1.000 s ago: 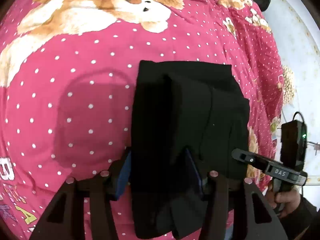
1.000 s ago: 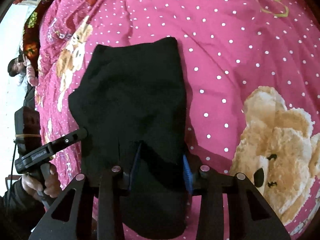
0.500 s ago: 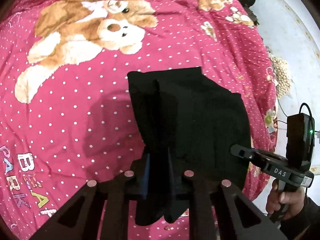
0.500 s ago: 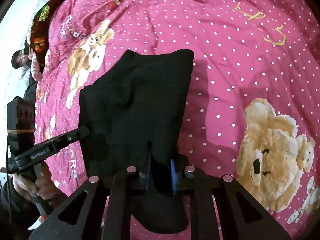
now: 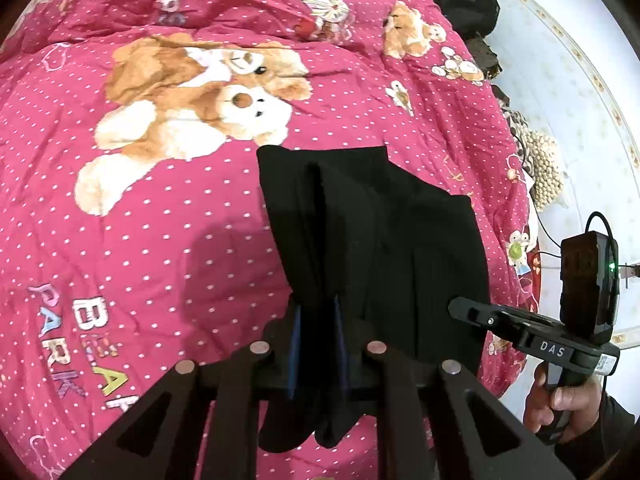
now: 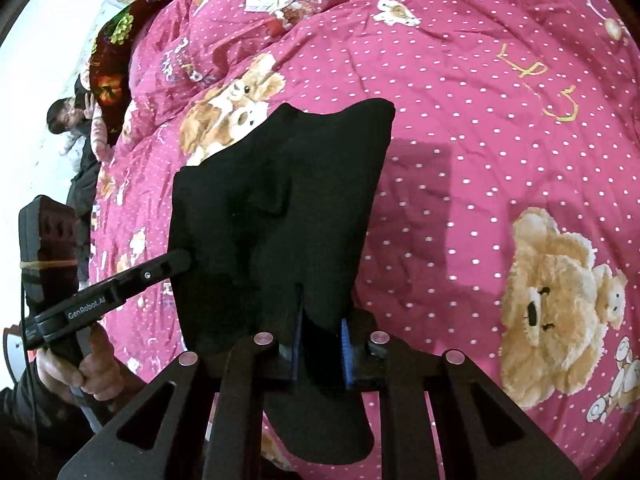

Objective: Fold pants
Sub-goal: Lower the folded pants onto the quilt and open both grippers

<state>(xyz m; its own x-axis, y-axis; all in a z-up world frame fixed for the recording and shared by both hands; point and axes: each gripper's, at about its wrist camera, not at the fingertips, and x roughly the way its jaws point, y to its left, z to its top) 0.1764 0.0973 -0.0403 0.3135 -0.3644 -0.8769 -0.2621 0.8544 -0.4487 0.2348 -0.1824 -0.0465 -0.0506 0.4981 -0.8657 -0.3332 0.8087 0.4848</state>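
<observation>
Pants (image 5: pixel 372 240), black and already doubled over, hang in the air above the pink bedspread (image 5: pixel 160 220), whereas a second ago they lay flat on it. Left gripper (image 5: pixel 316 344) is clamped on one near corner of the bundle; right gripper (image 6: pixel 320 344) is clamped on the other. Only the far edge looks close to the cover. Judgement: the lift sets up a further fold, with the far edge laid down first.

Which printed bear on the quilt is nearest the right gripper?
The big tan bear to the right of the right gripper and black pants; the other printed bears sit far up the quilt.
</observation>
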